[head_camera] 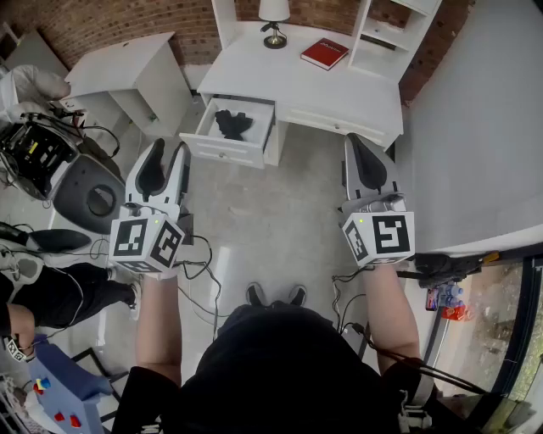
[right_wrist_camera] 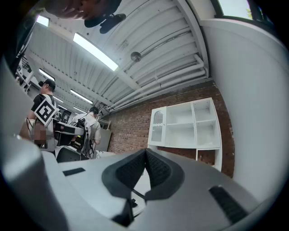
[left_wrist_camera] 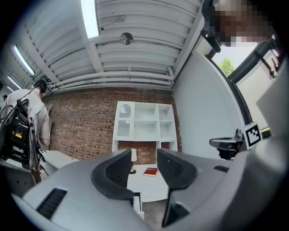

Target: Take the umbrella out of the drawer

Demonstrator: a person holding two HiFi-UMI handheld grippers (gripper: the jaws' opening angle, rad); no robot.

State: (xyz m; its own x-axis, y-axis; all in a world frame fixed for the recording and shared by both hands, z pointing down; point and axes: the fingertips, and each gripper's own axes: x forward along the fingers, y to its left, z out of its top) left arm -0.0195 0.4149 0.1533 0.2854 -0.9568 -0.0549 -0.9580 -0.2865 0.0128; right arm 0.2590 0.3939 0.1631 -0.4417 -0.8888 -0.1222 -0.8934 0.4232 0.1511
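We count one white desk (head_camera: 339, 93), with one drawer (head_camera: 222, 153) pulled open, and one red book (head_camera: 324, 52) and one lamp (head_camera: 274, 10) on its top. One dark bundle lies inside the drawer. It is apparently the folded umbrella (head_camera: 232, 125), though it shows small in the head view. Two grippers are present, both well short of the desk. The left gripper (left_wrist_camera: 144, 155) has its jaws partly apart, with nothing between them. The right gripper (right_wrist_camera: 145, 153) has its jaws pressed together and holds nothing.
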